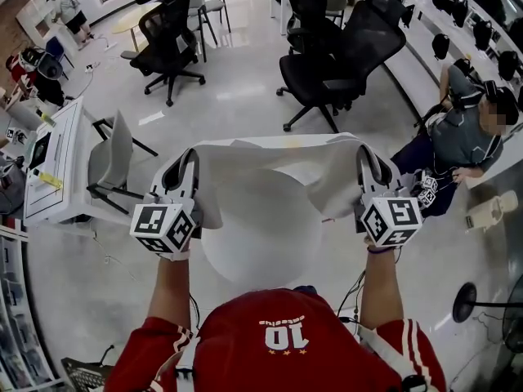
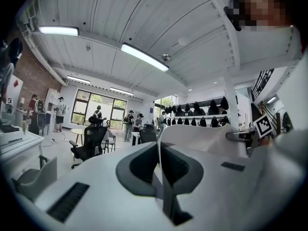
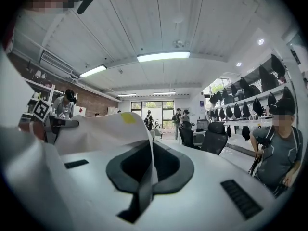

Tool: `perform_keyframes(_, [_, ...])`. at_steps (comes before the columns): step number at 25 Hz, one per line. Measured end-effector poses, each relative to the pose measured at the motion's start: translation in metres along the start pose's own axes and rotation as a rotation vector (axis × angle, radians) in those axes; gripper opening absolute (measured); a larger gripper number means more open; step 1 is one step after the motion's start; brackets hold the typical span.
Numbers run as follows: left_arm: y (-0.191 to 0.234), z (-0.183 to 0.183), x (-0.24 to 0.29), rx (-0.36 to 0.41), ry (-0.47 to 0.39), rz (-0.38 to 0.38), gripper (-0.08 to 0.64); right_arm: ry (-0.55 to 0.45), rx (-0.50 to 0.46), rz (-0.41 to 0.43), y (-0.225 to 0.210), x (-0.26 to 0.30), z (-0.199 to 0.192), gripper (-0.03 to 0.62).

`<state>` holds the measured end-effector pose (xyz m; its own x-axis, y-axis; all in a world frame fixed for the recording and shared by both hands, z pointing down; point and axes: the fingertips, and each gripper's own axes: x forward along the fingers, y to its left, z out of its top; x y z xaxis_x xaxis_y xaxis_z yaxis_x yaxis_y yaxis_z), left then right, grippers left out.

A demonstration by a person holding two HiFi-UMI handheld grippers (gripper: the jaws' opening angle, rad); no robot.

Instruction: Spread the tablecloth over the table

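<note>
both left gripper and right gripper fingers clamp tablecloth corners.

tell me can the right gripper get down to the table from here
Likely yes: the right gripper, shut on the tablecloth, hangs by the table, with only that cloth between them.

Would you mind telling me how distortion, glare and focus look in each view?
Head view: strong fisheye bending; tablecloth evenly lit. Left gripper view: ceiling lights blown out, foreground soft. Right gripper view: black vignetted corners, background sharp.
</note>
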<state>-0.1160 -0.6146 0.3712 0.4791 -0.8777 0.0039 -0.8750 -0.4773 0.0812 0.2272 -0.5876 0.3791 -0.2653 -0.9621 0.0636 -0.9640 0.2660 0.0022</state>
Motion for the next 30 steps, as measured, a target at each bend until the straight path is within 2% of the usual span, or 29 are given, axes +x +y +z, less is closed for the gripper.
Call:
perform_keyframes(11, [-0.039,-0.016,-0.028,0.028,0.033,-0.065,0.009,0.052,0.025,-0.033,-0.006,-0.052,-0.024,0.015])
perform_keyframes(15, [-0.033,-0.026,-0.046,0.033,0.053,-0.073,0.009,0.067,0.044,-0.031,0.012,-0.068,-0.035,0.015])
perform_keyframes(20, [-0.020,-0.044,-0.070,0.020,0.090,-0.047,0.009,0.103,0.052,-0.019,0.040,-0.085,-0.055,0.015])
perform_keyframes(30, [-0.027,-0.074,-0.114,-0.015,0.146,-0.069,0.009,0.185,0.069,-0.038,0.067,-0.125,-0.088,0.015])
